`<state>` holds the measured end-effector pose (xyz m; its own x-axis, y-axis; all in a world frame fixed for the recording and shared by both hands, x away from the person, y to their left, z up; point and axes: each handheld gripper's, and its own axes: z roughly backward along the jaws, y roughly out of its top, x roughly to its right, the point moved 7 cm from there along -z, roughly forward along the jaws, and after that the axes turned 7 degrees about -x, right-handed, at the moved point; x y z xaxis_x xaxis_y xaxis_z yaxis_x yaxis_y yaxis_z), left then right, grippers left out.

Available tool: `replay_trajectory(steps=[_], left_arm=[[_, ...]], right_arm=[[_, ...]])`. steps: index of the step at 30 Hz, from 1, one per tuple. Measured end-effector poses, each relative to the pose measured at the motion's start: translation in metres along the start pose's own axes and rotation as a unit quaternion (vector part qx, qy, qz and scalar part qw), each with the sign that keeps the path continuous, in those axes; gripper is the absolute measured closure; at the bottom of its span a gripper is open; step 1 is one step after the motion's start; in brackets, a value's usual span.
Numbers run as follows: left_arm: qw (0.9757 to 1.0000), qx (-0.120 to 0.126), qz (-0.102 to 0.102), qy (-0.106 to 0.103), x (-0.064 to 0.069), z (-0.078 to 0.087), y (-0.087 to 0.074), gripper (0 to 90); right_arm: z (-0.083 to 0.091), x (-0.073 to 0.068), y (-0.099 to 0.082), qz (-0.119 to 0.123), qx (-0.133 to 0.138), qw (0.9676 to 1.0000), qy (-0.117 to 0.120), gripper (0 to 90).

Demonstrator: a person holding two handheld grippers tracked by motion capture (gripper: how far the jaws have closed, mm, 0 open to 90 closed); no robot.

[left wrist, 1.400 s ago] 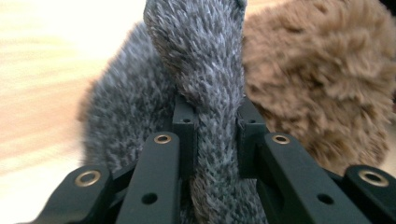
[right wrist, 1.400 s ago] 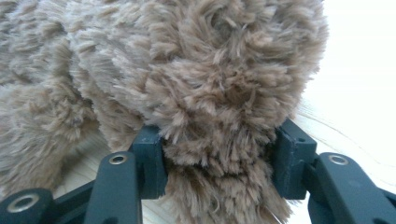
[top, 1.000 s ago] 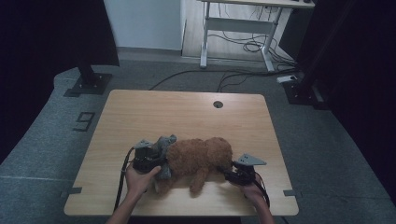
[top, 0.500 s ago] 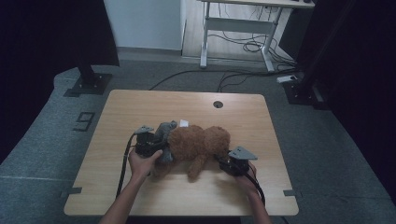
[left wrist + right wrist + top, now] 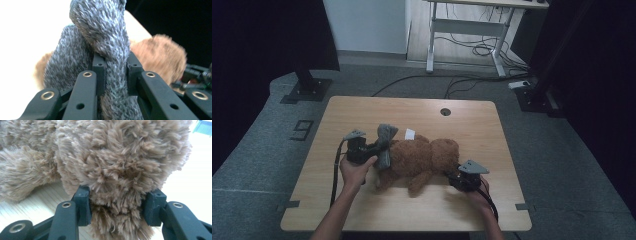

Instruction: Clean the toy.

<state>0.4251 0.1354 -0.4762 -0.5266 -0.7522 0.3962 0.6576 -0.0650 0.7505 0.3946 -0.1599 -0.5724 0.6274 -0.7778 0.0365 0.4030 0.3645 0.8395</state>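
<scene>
A brown teddy bear (image 5: 422, 160) lies on its side on the wooden table (image 5: 362, 115). A grey knit cloth (image 5: 385, 142) sits at the bear's left end, and my left gripper (image 5: 379, 148) is shut on it. In the left gripper view the pads pinch a fold of the grey knit (image 5: 100, 25) around the left gripper's midpoint (image 5: 115, 62), with the bear's fur (image 5: 160, 55) behind. My right gripper (image 5: 452, 177) is at the bear's right end. Its jaws have just been opening slightly, but in the right gripper view (image 5: 117, 205) the fur (image 5: 112, 157) still fills the gap against both pads.
A white tag (image 5: 410, 134) lies by the bear's back. A round cable hole (image 5: 445, 111) is at the table's far side. On the floor beyond stand a desk frame with cables (image 5: 472, 30) and a black stand base (image 5: 304, 85).
My left hand has moved away from the table's near edge and risen, pulling the grey knit up and out. The bear has shifted slightly farther from the near edge. The right hand has barely moved.
</scene>
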Motion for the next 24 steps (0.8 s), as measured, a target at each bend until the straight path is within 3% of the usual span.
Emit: replay_trajectory(steps=[5, 8, 10, 14, 16, 18, 20, 24], left_arm=[[0.9995, 0.0, -0.03, -0.008, 0.026, -0.006, 0.027, 74.5], [0.998, -0.03, -0.056, -0.002, 0.045, -0.027, 0.027, 74.2], [0.9964, -0.058, -0.062, 0.001, 0.051, -0.042, 0.019, 73.9], [0.9939, -0.094, -0.057, -0.006, 0.053, -0.062, -0.001, 73.6], [0.994, -0.09, -0.062, 0.004, 0.051, -0.063, -0.006, 74.2], [0.9942, -0.09, -0.057, 0.004, 0.049, -0.063, -0.008, 74.8], [0.9941, -0.091, -0.059, 0.004, 0.049, -0.062, -0.011, 74.9], [0.994, -0.087, -0.066, 0.0, 0.051, -0.061, -0.02, 75.1]], right_arm=[[0.0, 0.001, -0.001, -0.008, -0.003, 1.0, 0.004, 48.7], [0.0, 0.002, -0.001, -0.011, -0.004, 0.9999, 0.005, 48.0], [0.0, 0.002, -0.002, -0.013, -0.004, 0.9999, 0.005, 46.9], [0.002, 0.002, -0.004, -0.027, -0.003, 0.9996, 0.011, 41.7], [0.003, 0.003, -0.005, -0.044, -0.003, 0.9989, 0.017, 36.2], [0.005, 0.005, -0.004, -0.074, 0.007, 0.9967, 0.033, 31.6], [0.008, 0.006, -0.002, -0.086, 0.017, 0.9954, 0.041, 28.8], [0.02, 0.01, 0.008, -0.115, 0.059, 0.9904, 0.049, 24.7]])
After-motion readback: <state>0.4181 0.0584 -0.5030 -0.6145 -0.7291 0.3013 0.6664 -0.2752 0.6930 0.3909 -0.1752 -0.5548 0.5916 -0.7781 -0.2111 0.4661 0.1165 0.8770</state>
